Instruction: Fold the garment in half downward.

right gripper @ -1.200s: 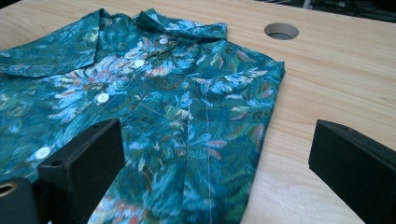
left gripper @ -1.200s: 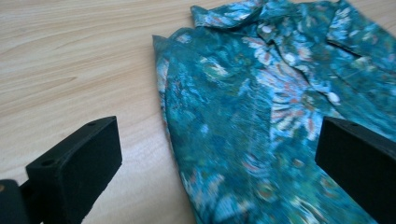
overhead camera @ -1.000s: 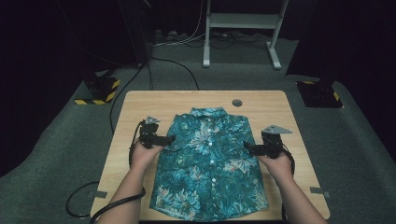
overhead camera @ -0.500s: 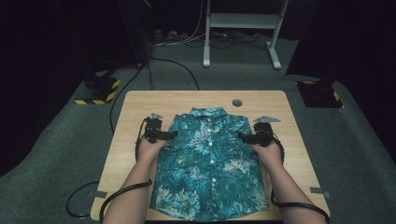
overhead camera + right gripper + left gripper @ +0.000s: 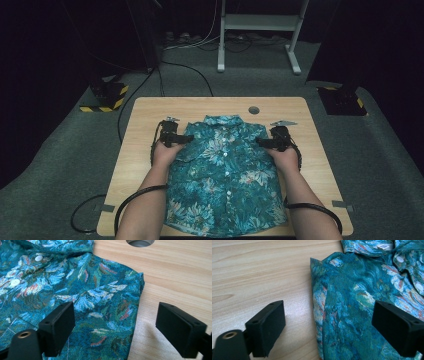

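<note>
Straddling each shoulder edge of the floral shirt [image 5: 225, 170], flat on the worktop [image 5: 140, 150], my left hand-held gripper [image 5: 184, 139] and right hand-held gripper [image 5: 262, 143] have just been closing (jaws wide, pressing nothing); I should pinch both together.

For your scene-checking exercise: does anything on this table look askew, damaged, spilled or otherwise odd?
Nothing stands out. The teal floral shirt lies flat and buttoned, roughly square to the wooden table, with only soft folds at its shoulders. The left gripper and right gripper sit open at those shoulders, pressing nothing.
</note>
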Motion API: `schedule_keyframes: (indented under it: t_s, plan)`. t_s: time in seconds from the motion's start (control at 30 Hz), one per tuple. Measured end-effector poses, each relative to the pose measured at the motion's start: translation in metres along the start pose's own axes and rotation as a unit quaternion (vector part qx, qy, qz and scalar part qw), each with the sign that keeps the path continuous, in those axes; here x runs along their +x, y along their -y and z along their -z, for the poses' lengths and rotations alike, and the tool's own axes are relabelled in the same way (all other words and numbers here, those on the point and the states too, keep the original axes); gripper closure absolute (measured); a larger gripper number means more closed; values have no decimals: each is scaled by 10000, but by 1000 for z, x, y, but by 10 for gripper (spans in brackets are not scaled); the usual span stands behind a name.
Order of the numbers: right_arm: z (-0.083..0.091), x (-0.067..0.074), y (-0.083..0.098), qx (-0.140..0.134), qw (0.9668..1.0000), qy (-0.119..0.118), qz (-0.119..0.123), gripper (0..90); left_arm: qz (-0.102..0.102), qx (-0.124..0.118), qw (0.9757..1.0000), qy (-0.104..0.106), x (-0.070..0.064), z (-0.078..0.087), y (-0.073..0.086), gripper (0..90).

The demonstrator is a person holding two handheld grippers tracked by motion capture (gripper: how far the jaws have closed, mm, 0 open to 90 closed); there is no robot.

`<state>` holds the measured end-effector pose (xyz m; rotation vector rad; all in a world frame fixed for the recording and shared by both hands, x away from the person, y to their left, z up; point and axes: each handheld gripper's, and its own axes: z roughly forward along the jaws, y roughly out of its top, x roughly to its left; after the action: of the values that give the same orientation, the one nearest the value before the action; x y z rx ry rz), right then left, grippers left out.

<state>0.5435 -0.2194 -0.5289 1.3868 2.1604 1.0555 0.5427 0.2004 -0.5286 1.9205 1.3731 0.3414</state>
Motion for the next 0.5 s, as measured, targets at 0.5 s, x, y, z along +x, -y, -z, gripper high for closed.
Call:
schedule_keyframes:
  t_s: [0.5]
  plan:
    - [-14,3,-7,195,9997,94,-109,284,-97,91,9998,-177,-4,-7,-4,252]
